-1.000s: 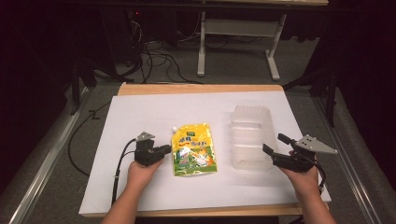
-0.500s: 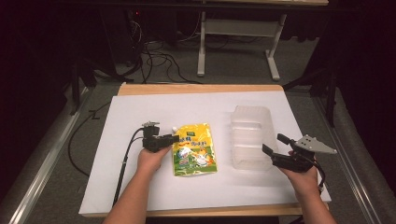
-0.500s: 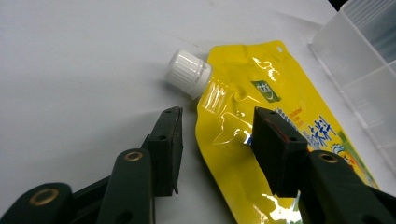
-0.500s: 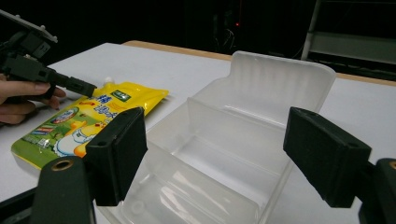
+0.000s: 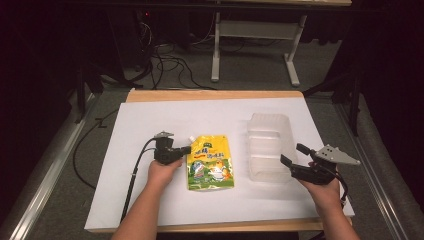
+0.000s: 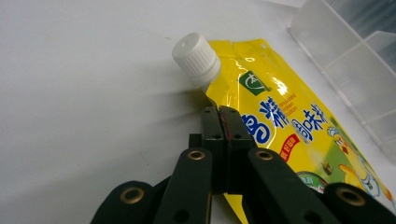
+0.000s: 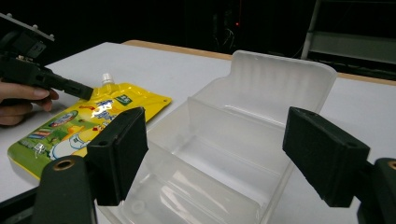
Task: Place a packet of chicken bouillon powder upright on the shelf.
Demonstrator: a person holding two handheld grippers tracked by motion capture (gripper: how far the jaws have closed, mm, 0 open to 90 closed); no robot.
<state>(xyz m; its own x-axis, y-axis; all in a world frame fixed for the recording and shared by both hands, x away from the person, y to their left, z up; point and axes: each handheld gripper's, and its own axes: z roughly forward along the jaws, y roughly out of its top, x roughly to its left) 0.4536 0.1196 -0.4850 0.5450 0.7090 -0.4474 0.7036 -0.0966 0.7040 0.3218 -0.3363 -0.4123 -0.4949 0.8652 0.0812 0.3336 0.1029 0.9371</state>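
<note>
While your left gripper (image 6: 219,112) pinches only the pouch's (image 5: 211,162) edge and your right gripper (image 7: 233,154) gapes, it may slip.

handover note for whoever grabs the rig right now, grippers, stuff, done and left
Left gripper: jaws look shut at the top left edge of the yellow pouch, just below its white cap; whether they pinch the edge is unclear.
Right gripper: open, holding nothing, at the near right corner of the clear container.
Pouch lies flat on the white table cover, left of the container and outside it.
Done: left gripper at the pouch.
Left, probably: lift the pouch into the container.
</note>
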